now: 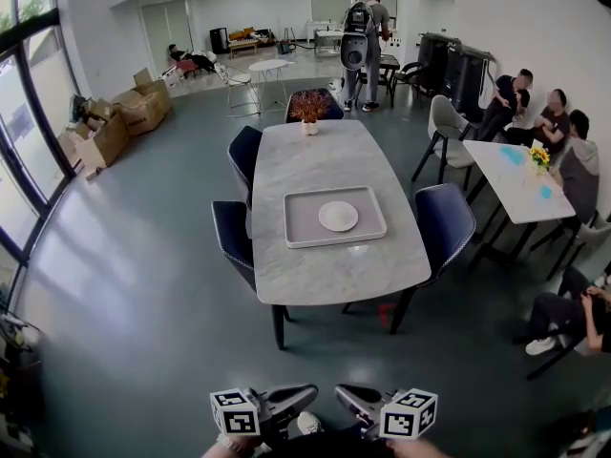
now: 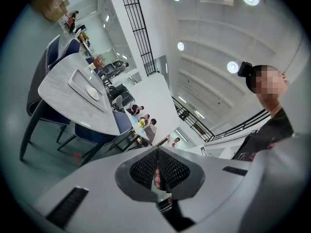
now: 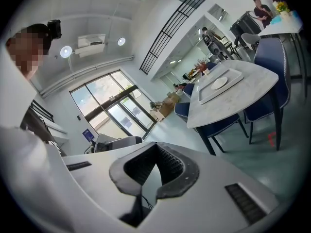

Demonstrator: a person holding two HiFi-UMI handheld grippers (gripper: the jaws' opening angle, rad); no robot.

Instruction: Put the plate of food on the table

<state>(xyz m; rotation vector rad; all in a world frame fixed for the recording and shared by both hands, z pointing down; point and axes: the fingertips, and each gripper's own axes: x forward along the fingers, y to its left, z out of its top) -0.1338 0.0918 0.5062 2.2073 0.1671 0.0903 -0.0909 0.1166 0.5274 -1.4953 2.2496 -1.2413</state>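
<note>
Evidently little handling is going on right now. The white plate (image 1: 338, 216) lies in the middle of a grey tray (image 1: 298, 238), and the tray rests on the marble table (image 1: 325, 156) towards its near end, roughly midway between the two long edges. From this far off the plate looks bare; I cannot tell whether any food is on it. The left gripper (image 1: 307, 391) and the right gripper (image 1: 344, 393) are held low and close to the person, well apart from the table, with open floor between. Each has its jaws closed together on nothing. As I judge it, the plate is on the table only by way of the tray. If it is meant to sit on the marble itself, the approach, the lift off the tray and the setting down are all left to do.
</note>
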